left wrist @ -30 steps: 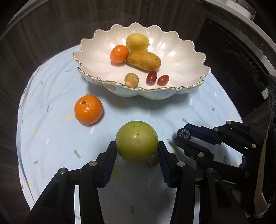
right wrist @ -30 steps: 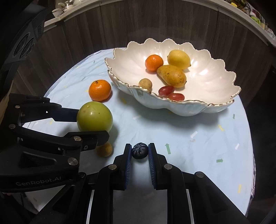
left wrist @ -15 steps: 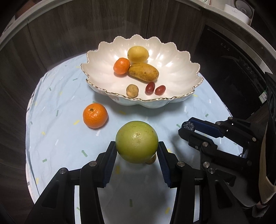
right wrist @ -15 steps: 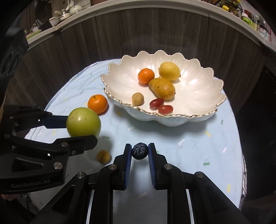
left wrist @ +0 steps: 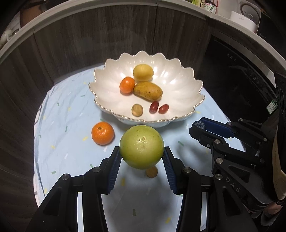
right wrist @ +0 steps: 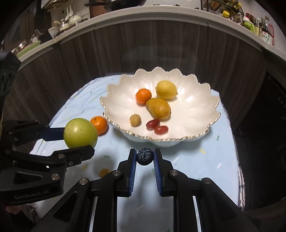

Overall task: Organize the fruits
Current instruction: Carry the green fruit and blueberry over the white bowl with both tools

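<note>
My left gripper (left wrist: 141, 153) is shut on a large green round fruit (left wrist: 141, 146), lifted above the pale blue cloth. In the right wrist view that green fruit (right wrist: 80, 133) hangs at the left. My right gripper (right wrist: 145, 156) is shut on a small dark blue wrinkled fruit (right wrist: 145, 156), also raised off the cloth. A white scalloped bowl (left wrist: 110, 89) with a gold rim stands behind both, holding a lemon (left wrist: 143, 72), a tangerine (left wrist: 127, 85), a brown pear (left wrist: 148, 91), two red grapes (left wrist: 158, 107) and a small tan fruit (left wrist: 137, 110). An orange (left wrist: 102, 133) lies on the cloth left of the bowl.
A small tan fruit (left wrist: 151, 172) lies on the cloth under the green fruit. The round table (left wrist: 59, 125) stands against dark wood panelling (left wrist: 89, 39). A counter ledge (right wrist: 143, 13) with kitchenware runs above. A dark appliance (left wrist: 241, 71) is at the right.
Both grippers have risen with their fruits still held; the bowl and the orange now look smaller and farther below.
</note>
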Demonstrator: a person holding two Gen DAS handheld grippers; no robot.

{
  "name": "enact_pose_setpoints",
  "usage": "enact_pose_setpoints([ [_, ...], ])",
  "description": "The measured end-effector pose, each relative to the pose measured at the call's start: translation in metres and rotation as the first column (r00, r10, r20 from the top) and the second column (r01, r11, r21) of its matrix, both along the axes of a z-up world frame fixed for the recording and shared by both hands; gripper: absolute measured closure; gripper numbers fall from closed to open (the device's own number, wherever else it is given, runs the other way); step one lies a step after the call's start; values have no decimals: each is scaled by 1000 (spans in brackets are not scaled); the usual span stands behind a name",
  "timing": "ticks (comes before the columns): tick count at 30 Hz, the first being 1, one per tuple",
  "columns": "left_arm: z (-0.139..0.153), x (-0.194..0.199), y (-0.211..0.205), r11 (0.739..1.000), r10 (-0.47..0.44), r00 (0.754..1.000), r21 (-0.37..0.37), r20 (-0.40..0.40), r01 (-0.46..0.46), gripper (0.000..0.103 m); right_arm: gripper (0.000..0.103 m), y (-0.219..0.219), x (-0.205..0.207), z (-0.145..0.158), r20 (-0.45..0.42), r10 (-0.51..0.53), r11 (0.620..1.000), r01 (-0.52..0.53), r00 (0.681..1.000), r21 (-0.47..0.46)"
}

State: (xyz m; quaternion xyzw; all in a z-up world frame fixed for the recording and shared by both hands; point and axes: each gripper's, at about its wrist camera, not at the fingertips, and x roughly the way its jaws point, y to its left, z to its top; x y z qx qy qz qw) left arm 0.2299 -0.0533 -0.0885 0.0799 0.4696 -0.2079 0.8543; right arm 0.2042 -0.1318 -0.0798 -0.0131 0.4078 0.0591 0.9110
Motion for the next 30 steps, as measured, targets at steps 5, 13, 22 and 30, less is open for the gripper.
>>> enact_pose_setpoints([
  [5,11,4,-2,1000,4,1000,-11,22,-4,57,82,-4,5,14,28,-8,1000,8,1000,2],
  [13,27,16,-6,1000,15,998,-22,62,-14,57,82,-13,15,29,59,-31,1000,31,998,0],
  [22,35,30,-11,999,32,996,-29,84,-30,57,82,-25,29,37,74,-63,998,63,995,4],
  [30,33,46,-14,998,47,995,-33,87,-45,57,82,-34,42,37,73,-87,996,87,994,6],
])
